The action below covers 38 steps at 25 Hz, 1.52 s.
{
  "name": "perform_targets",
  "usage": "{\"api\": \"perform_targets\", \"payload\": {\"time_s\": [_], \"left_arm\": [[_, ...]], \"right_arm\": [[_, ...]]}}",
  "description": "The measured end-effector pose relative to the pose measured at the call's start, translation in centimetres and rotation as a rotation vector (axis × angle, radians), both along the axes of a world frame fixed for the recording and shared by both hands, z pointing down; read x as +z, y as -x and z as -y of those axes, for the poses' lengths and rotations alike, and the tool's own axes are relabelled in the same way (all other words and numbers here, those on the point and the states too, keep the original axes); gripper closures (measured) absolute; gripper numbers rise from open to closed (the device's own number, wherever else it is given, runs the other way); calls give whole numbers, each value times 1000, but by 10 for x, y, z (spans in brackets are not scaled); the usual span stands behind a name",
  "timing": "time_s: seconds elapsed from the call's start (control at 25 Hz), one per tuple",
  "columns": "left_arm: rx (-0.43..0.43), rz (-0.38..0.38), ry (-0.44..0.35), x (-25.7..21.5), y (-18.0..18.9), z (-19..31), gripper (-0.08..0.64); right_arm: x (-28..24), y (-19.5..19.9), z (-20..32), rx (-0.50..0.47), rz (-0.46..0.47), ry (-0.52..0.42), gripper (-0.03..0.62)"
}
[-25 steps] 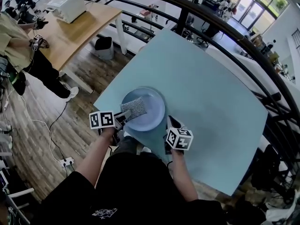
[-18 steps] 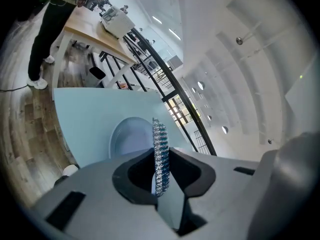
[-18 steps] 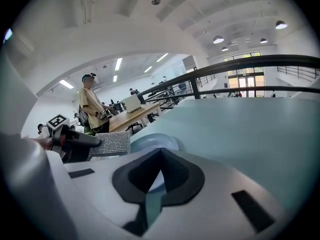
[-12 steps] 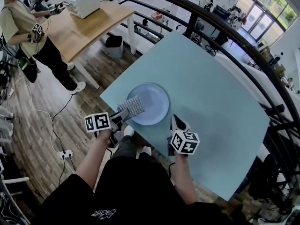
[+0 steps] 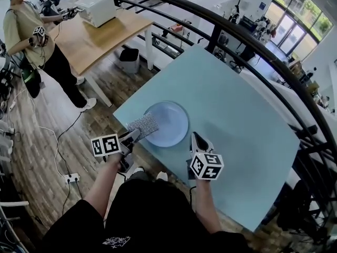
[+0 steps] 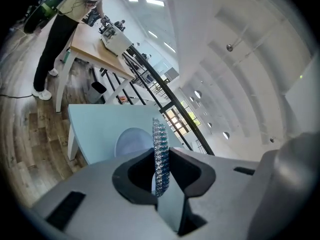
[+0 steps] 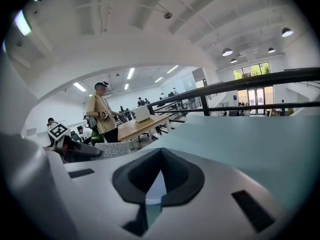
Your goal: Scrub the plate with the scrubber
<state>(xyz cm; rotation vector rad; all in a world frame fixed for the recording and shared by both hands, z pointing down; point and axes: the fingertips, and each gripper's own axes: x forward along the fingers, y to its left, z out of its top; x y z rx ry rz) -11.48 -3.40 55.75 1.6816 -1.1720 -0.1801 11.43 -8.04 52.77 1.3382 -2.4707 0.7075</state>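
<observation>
The left claw (image 5: 132,136) is clamped tight on one edge of the scrubber (image 5: 143,125), and the mesh pad sticks out ahead of it over the near rim of the plate (image 5: 176,135). The right claw (image 5: 196,139) has its jaws together on nothing; the plate's edge lies just ahead of its tips, apart from them. That is my worry: nothing pins the plate down, so a firm stroke could push it away across the table (image 5: 237,109). The pad is also held by a thin margin, and hard pressure might fold it or drag it out of the jaws.
</observation>
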Motion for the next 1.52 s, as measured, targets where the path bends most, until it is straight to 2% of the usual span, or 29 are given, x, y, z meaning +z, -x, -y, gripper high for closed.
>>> {"api": "perform_targets", "payload": {"time_s": [0.36,0.84,1.28,1.52], "left_arm": [[3,113,-97,-33,18,12,476],[136,309,-257,-81,38,34,476],[150,561,-562,-149,46,49,476],[150,626,-645,-166,48,47,476]], "right_arm": [[-38,12,6,9,-40,-96,586],[-97,50,13,80,-45,-199,586],[-138,65,9,127,-64,-295,586],[-148,71,1,138,-62,-329,586]]}}
